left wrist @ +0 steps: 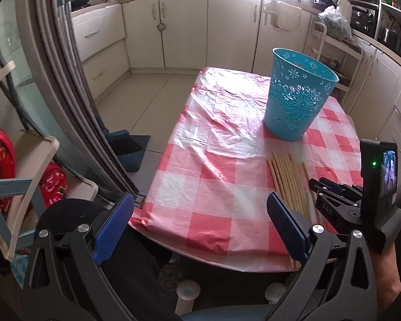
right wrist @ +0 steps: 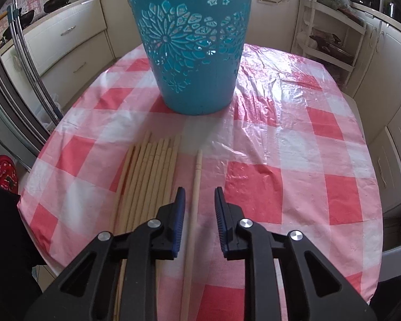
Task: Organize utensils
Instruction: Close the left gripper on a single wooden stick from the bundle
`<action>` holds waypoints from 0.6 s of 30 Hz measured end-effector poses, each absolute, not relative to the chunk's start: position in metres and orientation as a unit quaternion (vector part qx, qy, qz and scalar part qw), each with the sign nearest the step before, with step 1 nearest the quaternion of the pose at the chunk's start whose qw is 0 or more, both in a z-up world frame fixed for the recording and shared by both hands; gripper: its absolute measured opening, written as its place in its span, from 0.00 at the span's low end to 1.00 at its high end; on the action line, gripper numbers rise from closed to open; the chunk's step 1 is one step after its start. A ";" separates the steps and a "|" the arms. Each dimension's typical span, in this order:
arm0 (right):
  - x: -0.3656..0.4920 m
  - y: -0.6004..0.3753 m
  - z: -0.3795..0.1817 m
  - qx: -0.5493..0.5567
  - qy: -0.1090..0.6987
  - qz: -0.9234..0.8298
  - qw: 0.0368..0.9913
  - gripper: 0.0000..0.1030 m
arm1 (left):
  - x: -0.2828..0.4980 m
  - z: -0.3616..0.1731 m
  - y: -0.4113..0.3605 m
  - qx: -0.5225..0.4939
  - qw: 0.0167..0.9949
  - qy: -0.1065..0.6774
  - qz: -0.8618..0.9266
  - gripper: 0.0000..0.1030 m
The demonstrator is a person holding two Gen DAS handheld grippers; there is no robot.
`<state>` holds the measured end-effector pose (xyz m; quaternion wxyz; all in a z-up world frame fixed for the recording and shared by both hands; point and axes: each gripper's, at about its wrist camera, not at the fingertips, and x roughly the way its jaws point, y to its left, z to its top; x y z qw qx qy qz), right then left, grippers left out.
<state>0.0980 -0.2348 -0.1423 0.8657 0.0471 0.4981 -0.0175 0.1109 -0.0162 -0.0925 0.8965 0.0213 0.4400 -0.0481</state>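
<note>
Right claw (right wrist: 199, 190) astride lone chopstick (right wrist: 193, 200)

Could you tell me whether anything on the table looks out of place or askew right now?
One chopstick lies apart from the bundle of chopsticks, off to its right, between the right gripper's open fingers. The plastic tablecloth is wrinkled beside the blue basket, which stands upright. Nothing looks spilled or damaged.

Pale wooden chopsticks (right wrist: 147, 184) bunched flat on checked cloth, one chopstick (right wrist: 193, 200) apart, upright turquoise perforated basket (right wrist: 192, 45) beyond
</note>
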 end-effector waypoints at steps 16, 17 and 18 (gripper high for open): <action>0.106 -0.266 -0.146 0.069 0.485 -0.005 0.872 0.07 | 0.198 -0.193 -0.112 0.065 0.845 0.528 -0.061 0.93; 0.106 -0.268 -0.146 0.075 0.485 -0.002 0.872 0.07 | 0.198 -0.194 -0.113 0.065 0.843 0.530 -0.059 0.92; 0.106 -0.269 -0.146 0.080 0.484 -0.001 0.871 0.07 | 0.199 -0.194 -0.111 0.060 0.843 0.532 -0.059 0.92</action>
